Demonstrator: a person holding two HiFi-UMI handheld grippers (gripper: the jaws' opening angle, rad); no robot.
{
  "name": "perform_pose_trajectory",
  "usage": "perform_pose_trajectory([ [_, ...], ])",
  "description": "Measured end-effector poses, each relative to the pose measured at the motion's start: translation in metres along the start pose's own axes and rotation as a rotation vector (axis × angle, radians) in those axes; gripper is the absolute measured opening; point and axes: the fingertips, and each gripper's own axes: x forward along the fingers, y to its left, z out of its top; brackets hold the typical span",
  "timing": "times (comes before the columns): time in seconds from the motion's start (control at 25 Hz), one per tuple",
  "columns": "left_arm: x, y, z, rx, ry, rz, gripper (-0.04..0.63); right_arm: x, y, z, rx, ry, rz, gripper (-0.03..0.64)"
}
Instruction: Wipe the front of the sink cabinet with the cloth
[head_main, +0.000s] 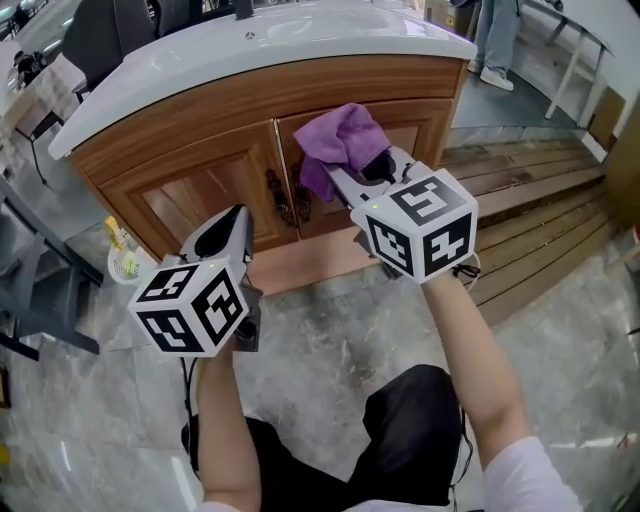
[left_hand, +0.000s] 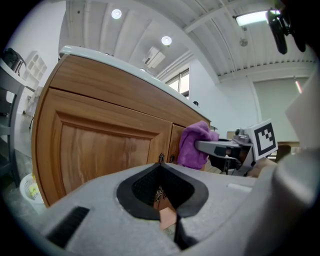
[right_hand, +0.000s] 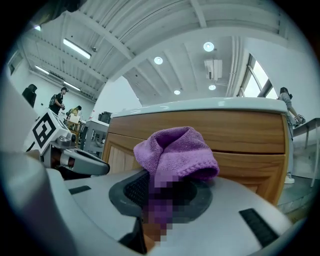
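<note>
The wooden sink cabinet (head_main: 200, 180) with a white countertop (head_main: 250, 50) stands in front of me. My right gripper (head_main: 365, 175) is shut on a purple cloth (head_main: 340, 145), which is bunched against the top of the right door, beside the two dark door handles (head_main: 285, 200). In the right gripper view the cloth (right_hand: 175, 150) folds over the jaws of that gripper (right_hand: 165, 195). My left gripper (head_main: 235, 215) hovers lower, before the left door, shut and holding nothing. The left gripper view shows this gripper (left_hand: 162, 192) pointing at the door seam, with the cloth (left_hand: 192, 145) to the right.
A small white bucket (head_main: 122, 262) with yellow items sits on the floor at the cabinet's left corner. Wooden planks (head_main: 540, 200) lie on the floor to the right. A person's legs (head_main: 495, 40) stand behind the cabinet. A dark metal frame (head_main: 30, 300) is at far left.
</note>
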Motion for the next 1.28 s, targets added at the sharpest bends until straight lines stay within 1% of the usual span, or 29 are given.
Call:
perform_pose_trajectory([
  [0.12, 0.007, -0.006, -0.002, 0.003, 0.002, -0.022, 0.005, -0.010, -0.024, -0.005, -0.009, 0.013, -0.058, 0.067],
  [0.32, 0.016, -0.009, -0.008, -0.001, 0.014, -0.030, 0.005, -0.030, -0.069, -0.011, -0.002, 0.035, -0.148, 0.067],
  [0.48, 0.025, -0.013, -0.011, -0.014, 0.021, -0.059, 0.005, -0.047, -0.100, -0.015, -0.039, 0.058, -0.240, 0.067],
  [0.76, 0.033, -0.017, -0.018, -0.006, 0.035, -0.073, 0.005, -0.066, -0.133, -0.028, -0.022, 0.106, -0.316, 0.066],
  [0.92, 0.034, -0.014, -0.020, -0.007, 0.040, -0.069, 0.005, -0.068, -0.136, -0.030, -0.024, 0.115, -0.320, 0.067],
  [1.04, 0.033, -0.009, -0.020, -0.008, 0.041, -0.058, 0.005, -0.065, -0.129, -0.027, -0.026, 0.116, -0.297, 0.067],
  [1.16, 0.029, -0.004, -0.018, -0.001, 0.037, -0.044, 0.005, -0.062, -0.110, -0.017, -0.042, 0.102, -0.240, 0.067],
  [1.28, 0.023, 0.008, -0.019, -0.001, 0.040, -0.014, 0.005, -0.052, -0.079, -0.003, -0.064, 0.072, -0.161, 0.067],
])
